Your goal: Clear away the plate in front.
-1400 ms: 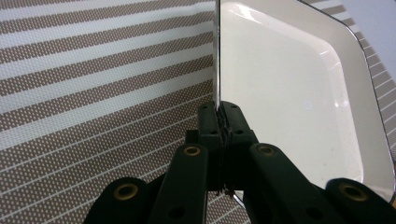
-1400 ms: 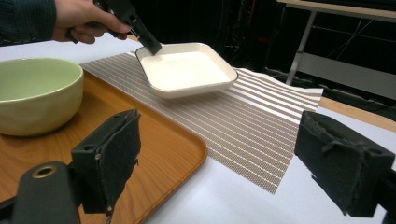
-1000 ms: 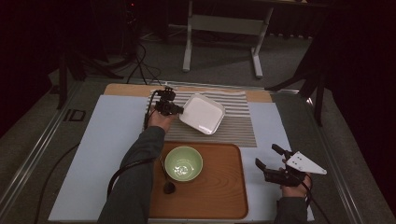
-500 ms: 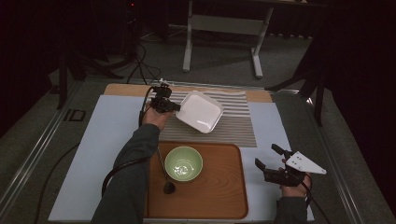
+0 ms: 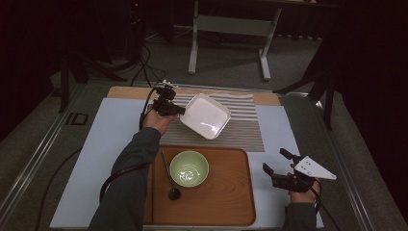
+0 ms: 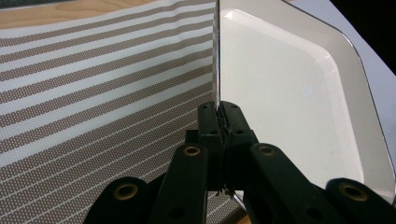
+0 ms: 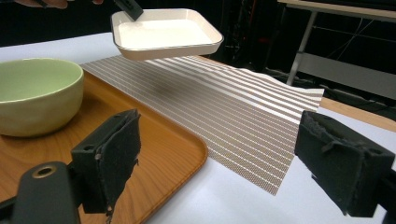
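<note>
Left tongs [image 5: 179, 110] pinch white dish [image 5: 208, 116] rim above striped mat [image 5: 240, 132].

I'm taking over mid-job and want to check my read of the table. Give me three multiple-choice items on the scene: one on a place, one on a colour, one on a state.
1. Where is the white square dish?
A. Flat on the wooden tray
B. Lifted above the striped placemat
C. Inside the bowl

2. What colour is the bowl on the wooden tray?
A. Pale green
B. Red
C. Black

3. How does the right hand-held gripper stand?
A. Shut on the spoon
B. Shut on the dish
C. Open, holding nothing

Answers: 1 B, since the right gripper view shows the dish in the air over the striped placemat, its rim pinched by the left hand-held gripper. 2 A, as the high view shows a pale green bowl beside a dark spoon. 3 C, its jaws stand wide apart with nothing between them.
</note>
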Tool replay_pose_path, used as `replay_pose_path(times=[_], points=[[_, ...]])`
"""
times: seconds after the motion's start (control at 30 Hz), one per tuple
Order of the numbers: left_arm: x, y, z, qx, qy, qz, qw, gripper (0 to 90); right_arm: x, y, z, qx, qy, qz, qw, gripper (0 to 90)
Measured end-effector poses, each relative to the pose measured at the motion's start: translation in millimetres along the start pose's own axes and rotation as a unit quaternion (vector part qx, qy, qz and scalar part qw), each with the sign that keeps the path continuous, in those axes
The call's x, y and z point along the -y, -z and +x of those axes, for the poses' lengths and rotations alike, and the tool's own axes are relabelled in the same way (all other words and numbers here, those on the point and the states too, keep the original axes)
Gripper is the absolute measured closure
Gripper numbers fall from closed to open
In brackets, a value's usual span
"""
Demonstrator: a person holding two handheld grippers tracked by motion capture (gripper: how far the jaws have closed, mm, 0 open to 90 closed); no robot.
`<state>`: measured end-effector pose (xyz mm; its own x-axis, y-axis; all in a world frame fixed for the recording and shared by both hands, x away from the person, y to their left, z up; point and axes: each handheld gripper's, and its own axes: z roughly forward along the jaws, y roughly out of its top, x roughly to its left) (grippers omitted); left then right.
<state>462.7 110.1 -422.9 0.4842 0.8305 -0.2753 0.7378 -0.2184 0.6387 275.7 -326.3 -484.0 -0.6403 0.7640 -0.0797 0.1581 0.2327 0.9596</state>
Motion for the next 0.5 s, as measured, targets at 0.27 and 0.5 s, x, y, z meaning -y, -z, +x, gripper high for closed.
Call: replay_pose_path(times=[0.27, 0.5], points=[[0.3, 6.6, -4.6, 0.014, -0.014, -0.001, 0.9998, 89.3, 0.0, -0.2, 0.1, 0.000, 0.000, 0.000, 1.0000, 13.9], [0.0, 12.6, -10.7, 0.029, -0.028, -0.001, 0.9992, 89.3, -0.1, -0.4, 0.3, 0.000, 0.001, 0.000, 1.0000, 13.8]])
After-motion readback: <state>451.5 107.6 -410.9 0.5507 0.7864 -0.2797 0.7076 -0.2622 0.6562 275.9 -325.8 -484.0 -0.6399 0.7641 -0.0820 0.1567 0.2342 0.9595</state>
